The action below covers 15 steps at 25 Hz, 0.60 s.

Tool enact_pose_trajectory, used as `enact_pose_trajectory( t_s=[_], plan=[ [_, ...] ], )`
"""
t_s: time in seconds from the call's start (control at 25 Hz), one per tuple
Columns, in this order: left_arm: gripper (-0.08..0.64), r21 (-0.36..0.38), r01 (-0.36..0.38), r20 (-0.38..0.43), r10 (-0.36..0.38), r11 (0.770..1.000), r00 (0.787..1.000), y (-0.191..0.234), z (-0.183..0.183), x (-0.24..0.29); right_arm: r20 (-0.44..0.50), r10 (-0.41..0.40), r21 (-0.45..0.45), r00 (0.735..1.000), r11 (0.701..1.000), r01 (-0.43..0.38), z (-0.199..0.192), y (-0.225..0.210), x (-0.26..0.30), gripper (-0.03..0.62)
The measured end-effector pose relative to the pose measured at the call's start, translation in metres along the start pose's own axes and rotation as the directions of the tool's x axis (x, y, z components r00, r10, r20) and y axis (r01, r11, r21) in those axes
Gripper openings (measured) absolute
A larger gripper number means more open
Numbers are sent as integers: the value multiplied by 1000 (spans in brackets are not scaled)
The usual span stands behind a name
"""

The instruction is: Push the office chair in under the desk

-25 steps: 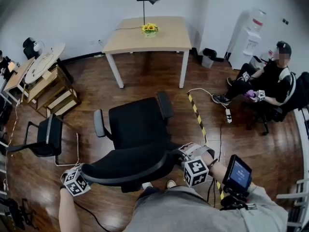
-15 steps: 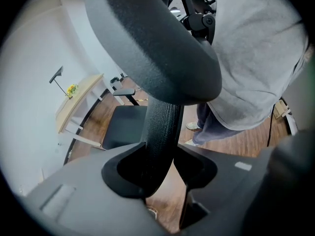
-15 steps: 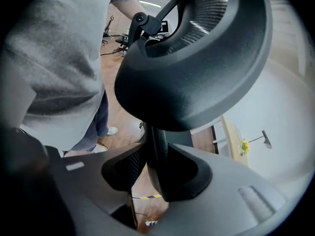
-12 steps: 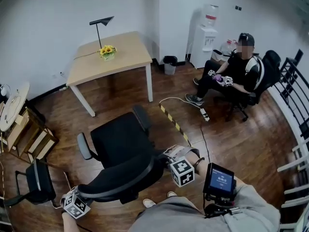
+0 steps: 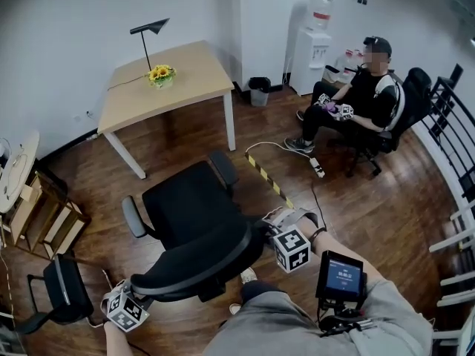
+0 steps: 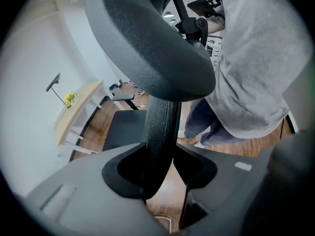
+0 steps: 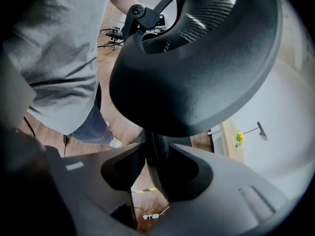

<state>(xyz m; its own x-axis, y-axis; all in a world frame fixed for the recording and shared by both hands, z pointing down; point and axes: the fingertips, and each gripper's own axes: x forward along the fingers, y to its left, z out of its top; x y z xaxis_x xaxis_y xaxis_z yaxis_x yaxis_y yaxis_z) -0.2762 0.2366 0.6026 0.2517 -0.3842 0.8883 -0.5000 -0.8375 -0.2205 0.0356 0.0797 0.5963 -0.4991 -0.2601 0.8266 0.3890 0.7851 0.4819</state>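
Nowhere near finished. Office chair (image 5: pixel 185 206) out on open wooden floor near the middle of the room, well apart from the desk (image 5: pixel 167 87) at far left. Seat turned toward it, nothing under the tabletop yet.

Left gripper (image 5: pixel 137 289) clenched on the left end of the backrest (image 5: pixel 200 262), mesh rim pinched between the jaws. Right gripper (image 5: pixel 265 227) grasping the right end of the same rim, rim between the jaws and touching both, the jaws having just been opening wider; probably a lighter hold.

Left to do:
- roll across the whole stretch of floor
- line up with the gap between the desk legs
- slide the seat in

Bare floor between chair and desk, seemingly wide enough. To the right, a yellow-and-black strip (image 5: pixel 267 180) on the floor just beside the right armrest (image 5: pixel 223 167), with a power strip (image 5: pixel 318 167) and cable beyond; best to keep the castors left of those. Wooden shelves (image 5: pixel 44 213) and a second black chair (image 5: pixel 59 291) at near left, apart from the likely path. Seated person (image 5: pixel 356 102) at far right, well clear. Armrests likely the tight point against the desk's legs and top edge.
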Motion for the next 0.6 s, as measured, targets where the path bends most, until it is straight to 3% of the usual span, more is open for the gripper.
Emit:
enact_pose_trajectory(
  t_s=[0.32,0.6],
  plan=[
    [167,-13,-8,-23,8,1000,1000,43,-1,16,11,2,-18,1000,1000,-2,-10,-32,21,152],
    [169,-17,4,-31,-5,1000,1000,73,19,30,10,-19,-16,1000,1000,20,-34,-59,21,152]
  ],
)
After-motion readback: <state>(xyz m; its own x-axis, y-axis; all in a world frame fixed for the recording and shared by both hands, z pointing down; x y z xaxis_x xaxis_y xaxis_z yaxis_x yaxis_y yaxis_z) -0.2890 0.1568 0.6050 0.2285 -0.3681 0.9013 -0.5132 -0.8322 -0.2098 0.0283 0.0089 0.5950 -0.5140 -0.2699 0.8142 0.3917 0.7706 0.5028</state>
